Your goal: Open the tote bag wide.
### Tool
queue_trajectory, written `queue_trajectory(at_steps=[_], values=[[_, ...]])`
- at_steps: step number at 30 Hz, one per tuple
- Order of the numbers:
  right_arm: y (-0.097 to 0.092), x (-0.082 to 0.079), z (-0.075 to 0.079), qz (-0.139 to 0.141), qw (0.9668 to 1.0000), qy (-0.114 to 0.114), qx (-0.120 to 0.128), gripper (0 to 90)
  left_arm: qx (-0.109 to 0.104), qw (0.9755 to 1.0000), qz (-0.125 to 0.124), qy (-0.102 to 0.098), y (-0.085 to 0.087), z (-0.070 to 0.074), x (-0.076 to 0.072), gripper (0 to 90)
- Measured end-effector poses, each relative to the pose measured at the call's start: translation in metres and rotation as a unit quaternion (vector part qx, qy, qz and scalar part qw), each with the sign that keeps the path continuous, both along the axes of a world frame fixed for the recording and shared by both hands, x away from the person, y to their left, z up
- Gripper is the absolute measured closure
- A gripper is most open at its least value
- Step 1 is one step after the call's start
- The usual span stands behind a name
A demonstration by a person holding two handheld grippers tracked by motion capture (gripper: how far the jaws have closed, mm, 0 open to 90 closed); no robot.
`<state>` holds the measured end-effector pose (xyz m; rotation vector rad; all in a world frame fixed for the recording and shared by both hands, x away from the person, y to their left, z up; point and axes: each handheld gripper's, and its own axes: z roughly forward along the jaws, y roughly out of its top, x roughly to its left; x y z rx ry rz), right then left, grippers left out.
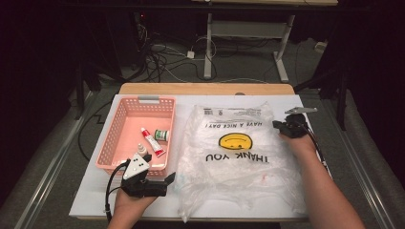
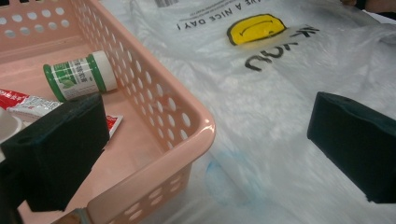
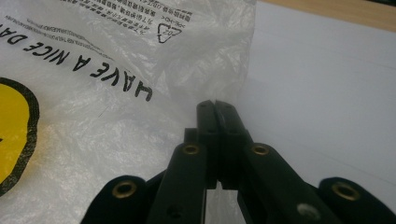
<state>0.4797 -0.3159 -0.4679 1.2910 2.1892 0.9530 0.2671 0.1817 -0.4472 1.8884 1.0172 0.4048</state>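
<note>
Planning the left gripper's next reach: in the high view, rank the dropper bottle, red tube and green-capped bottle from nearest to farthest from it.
From the left gripper:
1. Dropper bottle, at the near end of the pink basket, just above the gripper.
2. Red tube, lying mid-basket, slightly to the right.
3. Green-capped bottle, beyond the tube, by the basket's right wall.

- A lab or workshop recording room, dark all round.
- Loose cables (image 1: 162,62) sprawl on the grey floor at upper centre.
- A white desk frame (image 1: 248,38) stands behind the work table (image 1: 205,88).
</note>
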Motion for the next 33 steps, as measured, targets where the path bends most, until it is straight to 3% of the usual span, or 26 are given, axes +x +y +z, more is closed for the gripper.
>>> queue_trajectory(at_steps=[1,3,4,5,7,8,9,11,13,15,16,17,18,19,20,23,25,26,27,28,29,33], values=[[-0.01,0.004,0.002,-0.031,0.9995,-0.006,-0.006,90.0,0.0,1.0,0.0,-0.001,0.0,0.0,0.0,0.0],[-0.017,0.006,0.003,-0.044,0.999,-0.008,-0.006,90.0,0.005,1.0,0.004,-0.003,0.0,0.001,0.0,0.0],[-0.03,0.01,0.004,-0.073,0.9972,-0.013,-0.008,90.0,0.009,0.9999,0.01,-0.003,0.001,0.002,0.0,0.0],[-0.03,0.01,0.004,-0.073,0.9972,-0.013,-0.008,90.0,0.006,0.9999,0.011,-0.002,0.002,0.002,0.001,0.0],[-0.05,0.012,0.006,-0.106,0.9943,-0.011,-0.006,90.0,0.001,0.9999,0.01,0.001,0.003,0.003,0.002,0.0],[-0.057,0.012,0.007,-0.116,0.9933,-0.008,-0.001,83.7,0.004,0.9999,0.012,-0.001,0.004,0.004,0.001,0.0],[-0.062,0.01,0.008,-0.122,0.9925,-0.005,0.009,83.7,0.007,0.9999,0.011,-0.003,0.004,0.006,0.001,0.0],[-0.066,0.007,0.01,-0.123,0.9923,-0.004,0.015,70.5,0.006,1.0,0.003,-0.001,0.005,0.009,0.001,0.0],[-0.07,-0.01,0.019,-0.109,0.9938,-0.019,0.009,62.1,0.002,1.0,-0.003,0.004,0.006,0.012,0.0,0.0],[-0.069,-0.03,0.025,-0.096,0.9947,-0.03,0.022,60.9,0.01,0.9999,-0.009,0.005,0.005,0.012,-0.006,0.0],[-0.069,-0.03,0.025,-0.096,0.9947,-0.03,0.022,60.9,0.013,0.9999,-0.01,0.003,0.005,0.012,-0.009,0.0],[-0.067,-0.043,0.028,-0.087,0.9953,-0.033,0.025,60.0,0.014,0.9998,-0.012,-0.002,0.005,0.011,-0.012,0.0],[-0.061,-0.07,0.032,-0.069,0.9959,-0.047,0.033,59.6,0.011,0.9998,-0.012,-0.006,0.004,0.011,-0.015,0.0],[-0.061,-0.07,0.032,-0.069,0.9959,-0.047,0.033,59.6,0.005,0.9998,-0.015,-0.008,0.004,0.01,-0.016,0.0],[-0.054,-0.097,0.034,-0.053,0.9963,-0.054,0.042,58.8,-0.003,0.9998,-0.017,-0.01,0.004,0.011,-0.017,0.0],[-0.048,-0.12,0.035,-0.042,0.9965,-0.06,0.039,57.3,-0.007,0.9996,-0.014,-0.025,0.005,0.014,-0.018,0.0],[-0.044,-0.14,0.036,-0.038,0.9964,-0.058,0.05,53.2,-0.013,0.9994,-0.009,-0.029,0.007,0.013,-0.019,0.0],[-0.04,-0.158,0.034,-0.032,0.9961,-0.053,0.062,48.2,-0.013,0.9995,-0.009,-0.029,0.008,0.012,-0.02,0.0],[-0.04,-0.158,0.034,-0.032,0.9961,-0.053,0.062,48.2,-0.013,0.9995,-0.009,-0.027,0.009,0.011,-0.019,0.0],[-0.034,-0.172,0.03,-0.022,0.9965,-0.042,0.069,40.8,-0.011,0.9996,-0.01,-0.025,0.009,0.01,-0.018,0.0],[-0.033,-0.178,0.027,-0.019,0.9964,-0.04,0.073,39.6,-0.012,0.9996,-0.009,-0.024,0.009,0.009,-0.017,0.0],[-0.022,-0.195,0.018,-0.004,0.9984,-0.019,0.053,34.6,-0.014,0.9995,-0.012,-0.026,0.008,0.01,-0.014,0.0]])
